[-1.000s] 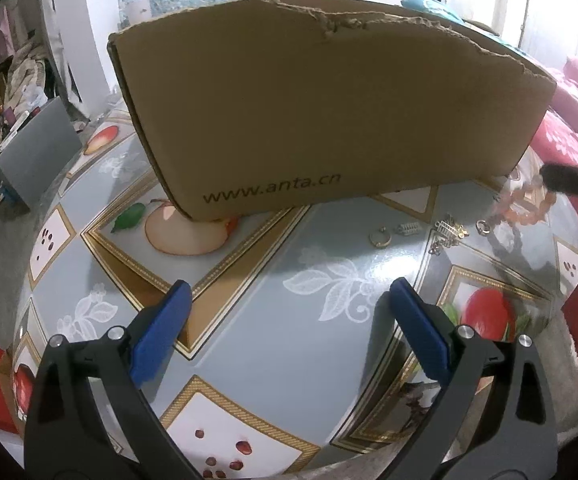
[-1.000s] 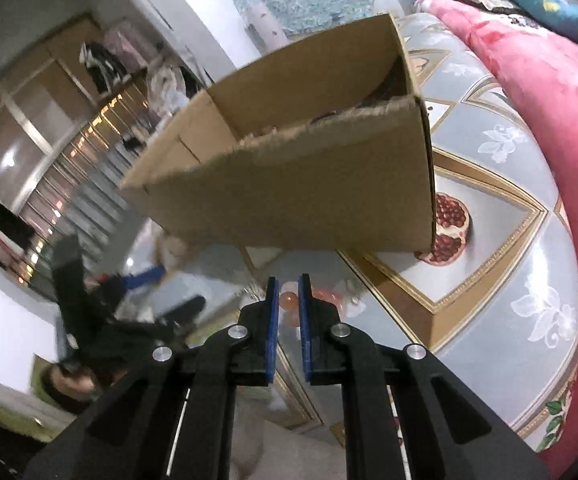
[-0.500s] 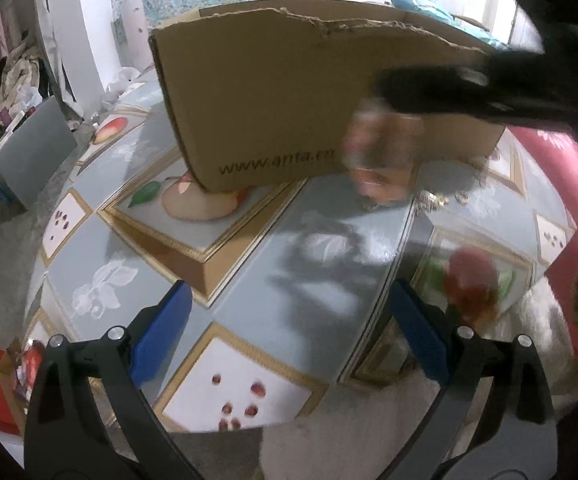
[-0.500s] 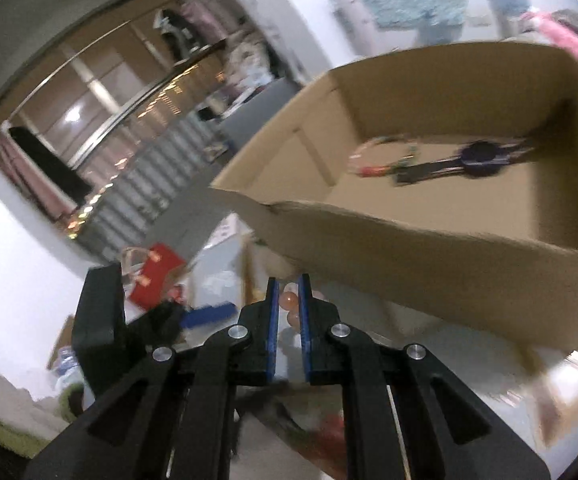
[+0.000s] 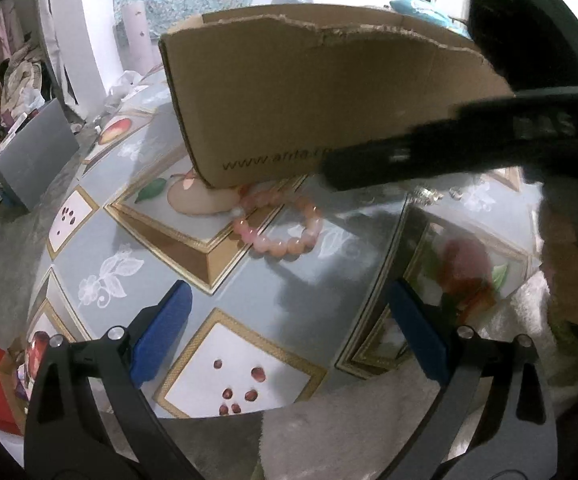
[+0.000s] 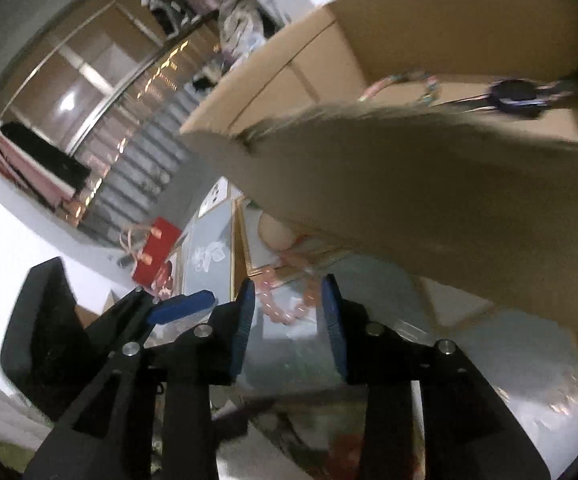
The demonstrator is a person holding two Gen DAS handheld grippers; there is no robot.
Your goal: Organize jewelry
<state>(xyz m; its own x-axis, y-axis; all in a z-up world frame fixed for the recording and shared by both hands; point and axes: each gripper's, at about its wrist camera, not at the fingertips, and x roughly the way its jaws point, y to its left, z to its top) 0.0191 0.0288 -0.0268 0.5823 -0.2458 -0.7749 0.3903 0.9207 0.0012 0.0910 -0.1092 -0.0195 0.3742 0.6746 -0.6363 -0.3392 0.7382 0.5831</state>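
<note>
A: Left wrist view first. What lies around the pink bead bracelet (image 5: 279, 222)?

B: It lies flat on the patterned table (image 5: 297, 292), at about twelve o'clock from the left gripper (image 5: 289, 332), with one end touching the foot of the cardboard box (image 5: 321, 100). The left gripper's blue pads stand wide apart with nothing between them.

A: What stands in the way?

B: The right gripper (image 5: 329, 168) reaches in from three o'clock as a dark blurred bar. It crosses the box's printed lettering and hides the end of the web address. A person's hand (image 5: 569, 264) is partly visible behind it at the right edge.

A: And from the right wrist?

B: The right gripper (image 6: 289, 312) has its jaws opening. The bracelet (image 6: 285, 300) shows in the gap ahead of them, lying on the table, and the pads do not press on it. The box (image 6: 429, 200) fills the upper right, blurred. The left gripper (image 6: 181, 304) sits at about nine o'clock.

A: Anything inside the box?

B: A beaded strand (image 6: 405, 82) and a dark round piece (image 6: 515, 94) on a thin cord, at one o'clock. Blur keeps me from naming them better.

A: Other things hard to read?

B: Small metal trinkets (image 5: 429, 196) sit on the table below the right gripper's bar, too small to identify. A red gift bag (image 6: 155, 256) stands on the floor beyond the table's edge.
</note>
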